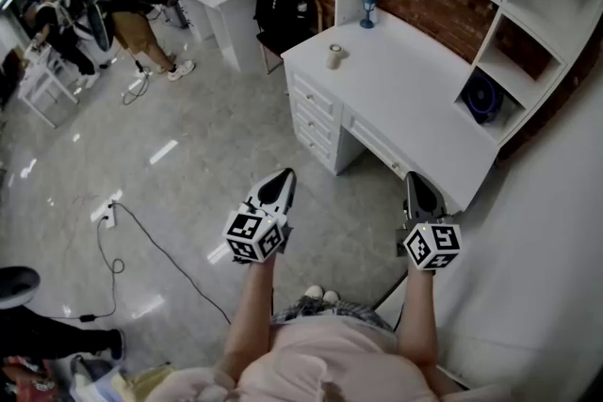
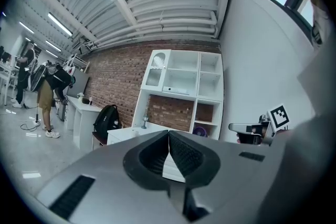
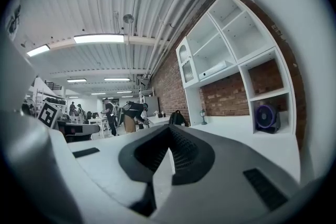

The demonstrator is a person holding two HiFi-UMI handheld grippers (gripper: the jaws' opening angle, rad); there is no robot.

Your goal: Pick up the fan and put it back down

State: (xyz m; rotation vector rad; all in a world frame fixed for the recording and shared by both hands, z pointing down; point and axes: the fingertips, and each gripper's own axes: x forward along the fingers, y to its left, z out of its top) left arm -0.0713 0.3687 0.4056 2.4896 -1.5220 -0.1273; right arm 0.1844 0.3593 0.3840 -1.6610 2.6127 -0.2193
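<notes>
The fan (image 1: 482, 99) is small, round and blue-purple. It stands in the lowest open cubby of the white shelf unit, at the back right of the white desk (image 1: 405, 80). It also shows far off as the fan (image 2: 200, 131) and the fan (image 3: 266, 117). My left gripper (image 1: 283, 177) hangs over the floor in front of the desk drawers, jaws shut on nothing. My right gripper (image 1: 418, 180) sits near the desk's front right corner, also shut and empty. Both are well short of the fan. The shut tips show in the left gripper (image 2: 169, 135) and right gripper (image 3: 170, 129) views.
On the desk stand a small cup (image 1: 334, 56) and a little blue lamp (image 1: 367, 11). A black backpack (image 1: 285, 9) rests on a chair at the desk's far end. A cable (image 1: 118, 235) trails over the floor at left. People (image 1: 132, 5) stand at the far left.
</notes>
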